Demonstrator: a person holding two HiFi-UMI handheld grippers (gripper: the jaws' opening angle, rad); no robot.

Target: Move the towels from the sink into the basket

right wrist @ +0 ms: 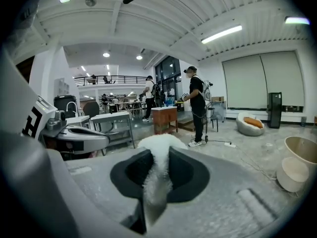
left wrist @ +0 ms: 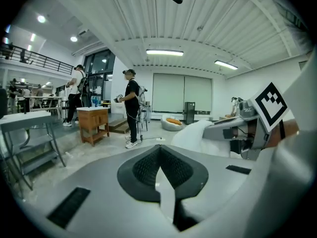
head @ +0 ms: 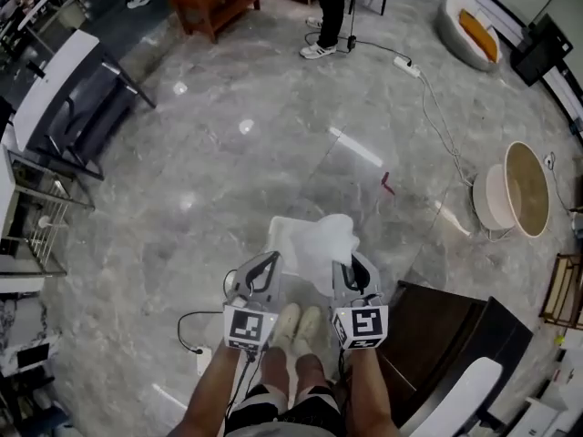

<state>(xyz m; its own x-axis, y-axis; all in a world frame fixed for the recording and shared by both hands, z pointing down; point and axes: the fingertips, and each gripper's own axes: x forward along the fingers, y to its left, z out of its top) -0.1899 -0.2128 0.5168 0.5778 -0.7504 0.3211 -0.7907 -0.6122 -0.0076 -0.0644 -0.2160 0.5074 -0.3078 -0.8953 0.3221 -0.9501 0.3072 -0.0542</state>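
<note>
Closest in, the right gripper [head: 352,268] has its jaws clamped on a white towel [head: 330,242]. The left gripper [head: 270,260] sits beside it at 9 o'clock with its jaws together on nothing. The towel hangs over the right half of a white basket [head: 282,233], which stands on the grey floor at 12 o'clock from the person's shoes [head: 299,324]. Whether its lower folds rest inside yet can't be told. The step looks like the drop into the basket. To do it well, bring the bulk of the cloth toward the basket's middle, at about 10 o'clock from where it hangs, and lower it until the folds settle inside. Part the jaws only then, so no corner drapes over the rim. Keep the empty gripper off the near wall. The towel is fluffy, with a looped pile, limp and bunched into a rounded heap, pinched along one thin edge.
</note>
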